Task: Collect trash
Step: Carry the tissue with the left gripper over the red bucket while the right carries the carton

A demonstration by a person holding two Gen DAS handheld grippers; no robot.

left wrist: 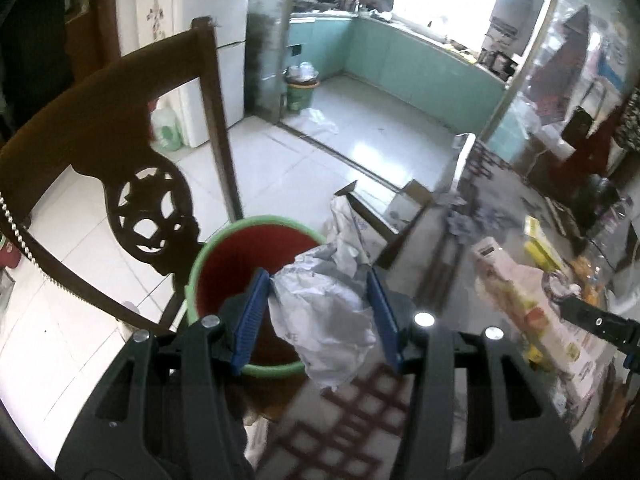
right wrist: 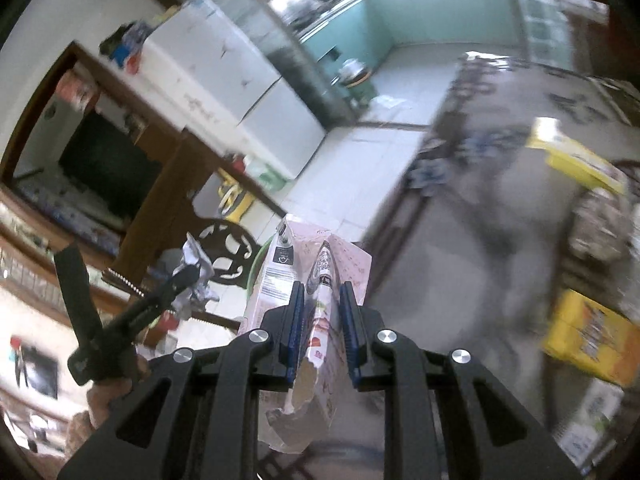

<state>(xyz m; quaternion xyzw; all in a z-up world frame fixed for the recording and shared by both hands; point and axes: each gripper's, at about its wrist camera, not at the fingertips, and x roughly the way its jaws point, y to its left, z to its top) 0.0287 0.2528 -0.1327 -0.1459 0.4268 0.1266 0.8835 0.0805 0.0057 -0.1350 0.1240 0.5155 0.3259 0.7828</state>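
carved dark wooden chair (left wrist: 152, 208), white fridge (left wrist: 216, 40), teal kitchen cabinets (left wrist: 408, 56), pale tiled floor (left wrist: 312, 160)

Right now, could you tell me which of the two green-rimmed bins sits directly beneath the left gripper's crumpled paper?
The near bin with the red inside, beside the chair; the other bin stands far off, already full.
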